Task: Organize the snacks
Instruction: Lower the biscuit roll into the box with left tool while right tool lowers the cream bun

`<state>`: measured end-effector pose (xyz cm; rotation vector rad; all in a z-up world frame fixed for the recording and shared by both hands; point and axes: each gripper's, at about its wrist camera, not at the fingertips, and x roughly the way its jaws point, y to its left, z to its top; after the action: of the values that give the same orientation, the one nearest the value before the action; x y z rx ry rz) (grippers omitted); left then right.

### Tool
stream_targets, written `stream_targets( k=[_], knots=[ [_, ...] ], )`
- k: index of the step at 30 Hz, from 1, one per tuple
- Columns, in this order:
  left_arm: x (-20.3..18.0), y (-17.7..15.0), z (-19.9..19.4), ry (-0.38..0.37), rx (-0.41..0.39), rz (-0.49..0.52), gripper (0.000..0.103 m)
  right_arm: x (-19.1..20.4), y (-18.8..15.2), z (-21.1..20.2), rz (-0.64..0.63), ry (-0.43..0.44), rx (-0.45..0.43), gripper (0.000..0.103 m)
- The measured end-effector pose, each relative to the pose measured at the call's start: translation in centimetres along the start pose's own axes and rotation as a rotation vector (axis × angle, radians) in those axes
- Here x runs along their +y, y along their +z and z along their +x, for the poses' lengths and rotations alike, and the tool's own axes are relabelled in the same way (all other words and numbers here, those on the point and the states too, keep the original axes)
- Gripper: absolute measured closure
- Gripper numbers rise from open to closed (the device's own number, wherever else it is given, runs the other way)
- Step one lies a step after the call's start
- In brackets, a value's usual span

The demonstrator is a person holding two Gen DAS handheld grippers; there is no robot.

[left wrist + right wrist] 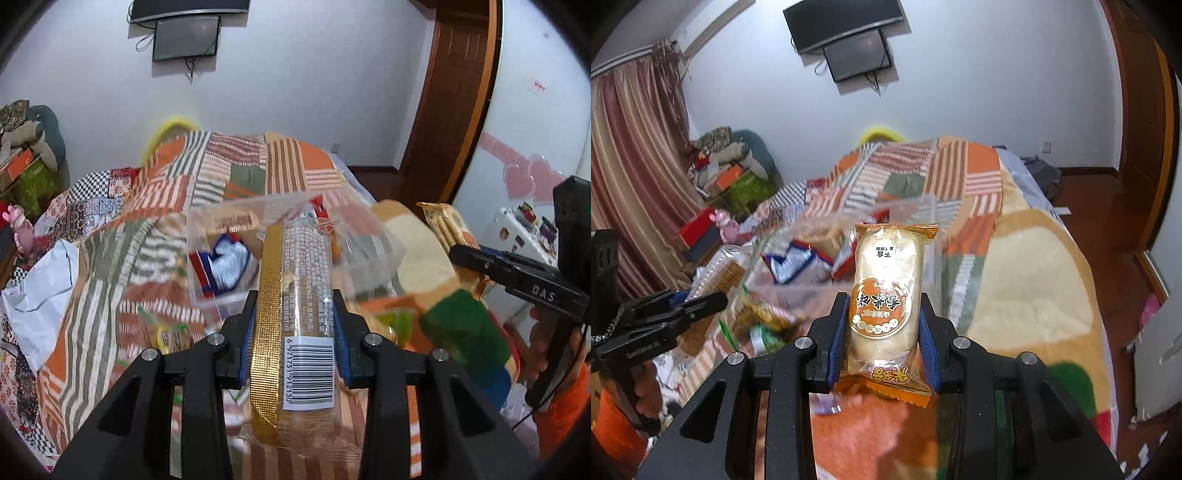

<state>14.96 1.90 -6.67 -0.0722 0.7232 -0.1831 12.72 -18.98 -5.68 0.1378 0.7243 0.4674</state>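
Observation:
My left gripper (295, 325) is shut on a clear snack pack with a gold strip and a barcode (295, 325), held above the bed. My right gripper (882, 325) is shut on an orange-edged wrapped cake (886, 295). A clear plastic box (229, 254) with several snack packets inside sits on the quilt just beyond both grippers; it shows as the clear box (812, 258) in the right wrist view. The right gripper (458, 258) reaches in from the right edge of the left wrist view with its orange pack (448, 229). The left gripper (713, 301) shows at the left of the right wrist view.
A patchwork quilt (258, 166) covers the bed. Loose snack wrappers (764, 325) lie near the box. A white bag (40, 291) lies at the left. Boxes and clutter (727, 173) stand by the curtain. A wooden door (458, 92) and floor are at the right.

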Motion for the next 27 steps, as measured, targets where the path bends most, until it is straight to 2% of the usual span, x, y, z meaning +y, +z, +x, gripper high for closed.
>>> stream_targets(
  k=[7,13,21,27],
  knots=[
    [0.5,3.2,1.3,-0.010,-0.042,-0.014,0.068,0.6,2.0,1.2,0.000,-0.001,-0.054,0.071],
    [0.8,5.2,2.9,-0.002,-0.054,-0.012,0.068,0.8,3.1,2.9,0.002,-0.001,-0.061,0.071],
    [2.8,6.8,7.6,-0.027,0.004,-0.078,0.068,0.0,3.6,6.0,0.016,-0.007,-0.015,0.071],
    [3.7,7.4,10.5,-0.004,0.054,-0.083,0.068,-0.8,3.4,8.4,0.033,-0.006,0.050,0.071]
  ],
)
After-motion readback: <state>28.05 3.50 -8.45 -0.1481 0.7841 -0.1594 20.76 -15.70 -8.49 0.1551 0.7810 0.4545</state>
